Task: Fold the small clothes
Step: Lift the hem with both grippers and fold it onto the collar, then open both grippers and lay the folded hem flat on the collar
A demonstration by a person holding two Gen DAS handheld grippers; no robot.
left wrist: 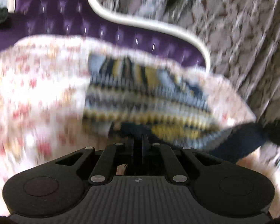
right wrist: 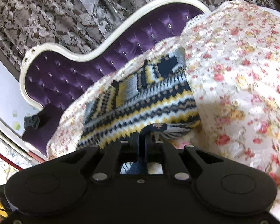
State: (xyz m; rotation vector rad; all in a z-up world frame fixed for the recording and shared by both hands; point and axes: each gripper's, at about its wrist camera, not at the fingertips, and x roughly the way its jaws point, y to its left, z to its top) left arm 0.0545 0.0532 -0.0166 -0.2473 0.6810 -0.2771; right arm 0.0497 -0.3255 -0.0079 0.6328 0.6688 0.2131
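Note:
A small knitted sweater (left wrist: 145, 95) with navy, yellow, grey and white zigzag stripes lies on a floral bedspread (left wrist: 37, 93). My left gripper (left wrist: 139, 137) is shut on the sweater's near navy hem; the view is blurred by motion. In the right wrist view the same sweater (right wrist: 140, 100) lies partly folded on the floral bedspread (right wrist: 242, 74). My right gripper (right wrist: 141, 136) is shut on its near navy edge, which bunches up at the fingertips. A dark navy band of the sweater (left wrist: 239, 141) stretches off to the right in the left wrist view.
A purple tufted headboard with a white curved frame (right wrist: 80, 56) stands behind the bed. Patterned grey-brown curtains (right wrist: 56, 9) hang beyond it. A dark bundle (right wrist: 30, 122) lies on the purple ledge at the left.

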